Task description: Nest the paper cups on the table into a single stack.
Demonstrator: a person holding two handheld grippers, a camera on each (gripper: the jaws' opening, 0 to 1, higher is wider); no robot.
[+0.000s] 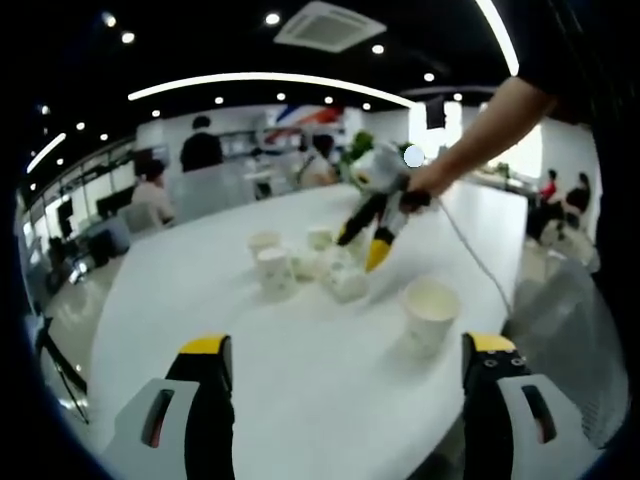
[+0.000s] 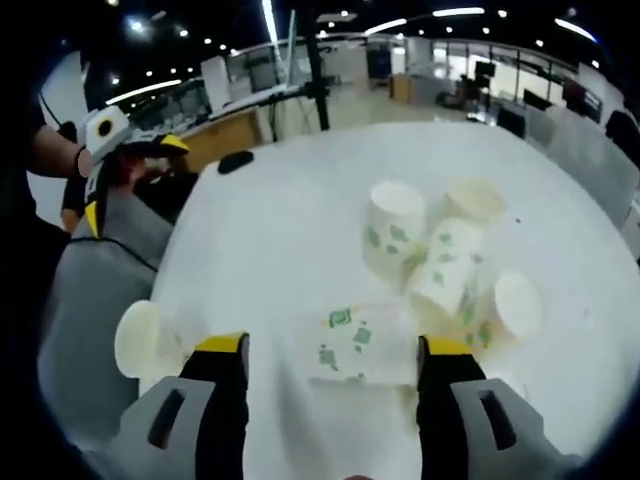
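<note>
Over a white table (image 1: 300, 400), the right gripper (image 2: 330, 352) hovers jaws spread around a green-printed paper cup (image 2: 362, 345) lying on its side, its print too blurred to read, beside clustered paper cups (image 2: 445, 260); the left gripper (image 1: 345, 358), jaws spread, holds nothing.

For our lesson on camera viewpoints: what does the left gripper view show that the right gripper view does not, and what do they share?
Left gripper view alone: seated people at the table's far end, and the right gripper reaching over the cups. Right gripper view alone: a cup lying on its side between its own open fingers, and a black pole. Shared: the white table and the cluster of paper cups.
</note>
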